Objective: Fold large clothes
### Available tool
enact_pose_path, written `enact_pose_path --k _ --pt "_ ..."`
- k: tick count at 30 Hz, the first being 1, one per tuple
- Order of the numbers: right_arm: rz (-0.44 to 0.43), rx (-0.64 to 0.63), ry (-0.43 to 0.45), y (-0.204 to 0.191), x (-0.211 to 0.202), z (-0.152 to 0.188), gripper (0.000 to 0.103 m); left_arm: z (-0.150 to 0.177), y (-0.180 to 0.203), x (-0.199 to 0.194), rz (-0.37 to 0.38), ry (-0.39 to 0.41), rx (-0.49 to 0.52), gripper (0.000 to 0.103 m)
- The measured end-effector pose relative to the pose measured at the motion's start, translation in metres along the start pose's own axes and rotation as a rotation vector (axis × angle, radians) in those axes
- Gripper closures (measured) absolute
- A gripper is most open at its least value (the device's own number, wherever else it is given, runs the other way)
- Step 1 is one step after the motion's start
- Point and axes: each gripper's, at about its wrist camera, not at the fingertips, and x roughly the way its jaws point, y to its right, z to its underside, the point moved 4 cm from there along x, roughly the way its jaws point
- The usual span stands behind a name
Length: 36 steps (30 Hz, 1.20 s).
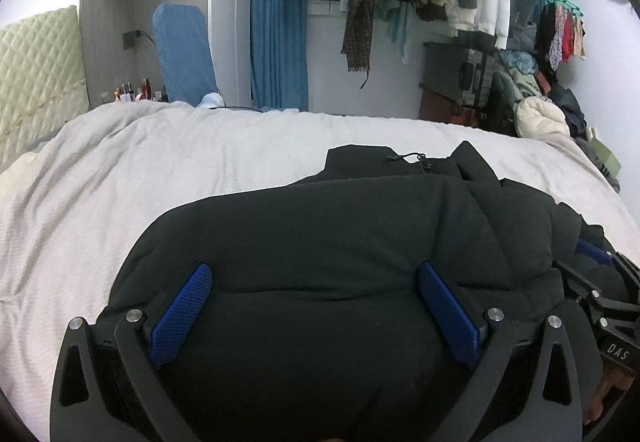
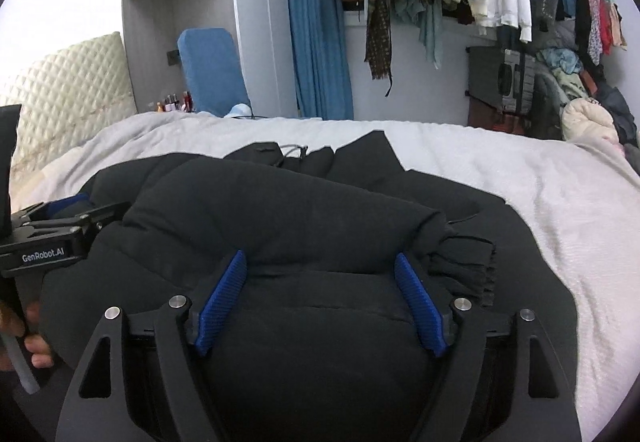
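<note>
Garment: a black padded jacket (image 1: 320,226) lies on the bed (image 1: 140,162), already doubled into a thick bundle, its collar and zip end on the far side of the jaws.
Long axis: the bundle runs left to right across both views, square to the line the jaws point along.
Left gripper (image 1: 314,302): its jaws stand apart, one blue pad on either side of a puffed fold of the jacket; the cloth bulges up between them, but whether the pads press into it cannot be told.
Right gripper (image 2: 320,294): its jaws stand apart in the same way, astride the near fold, with a sleeve cuff (image 2: 464,262) lying just beyond the right-hand pad; here too no clear pinch shows.
Nearness: both grippers sit side by side at the near long edge, the left one over the left half and the right one over the right half; neither is plainly nearer.
Free room: bare bed lies beyond the collar and to the right of the bundle.
Coming move, as a judgement: the next fold or press likely goes away from the jaws, across the short way, so both hands need to travel evenly or the bundle will skew.
</note>
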Motion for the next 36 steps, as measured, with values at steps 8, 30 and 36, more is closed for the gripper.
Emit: enact_pose_path --k 8,30,36 --pt "0.005 0.004 -0.009 0.0 0.022 0.008 0.027 0.004 0.006 0.021 -0.013 0.0 0.014 0.0" --pt "0.011 -0.009 0.025 -0.024 -0.158 -0.054 0.026 -0.02 -0.025 -0.195 0.016 0.024 -0.173 0.0" --pt "0.017 -0.04 0.109 -0.034 -0.256 -0.074 0.026 -0.028 -0.04 -0.312 -0.015 0.092 -0.143 0.0"
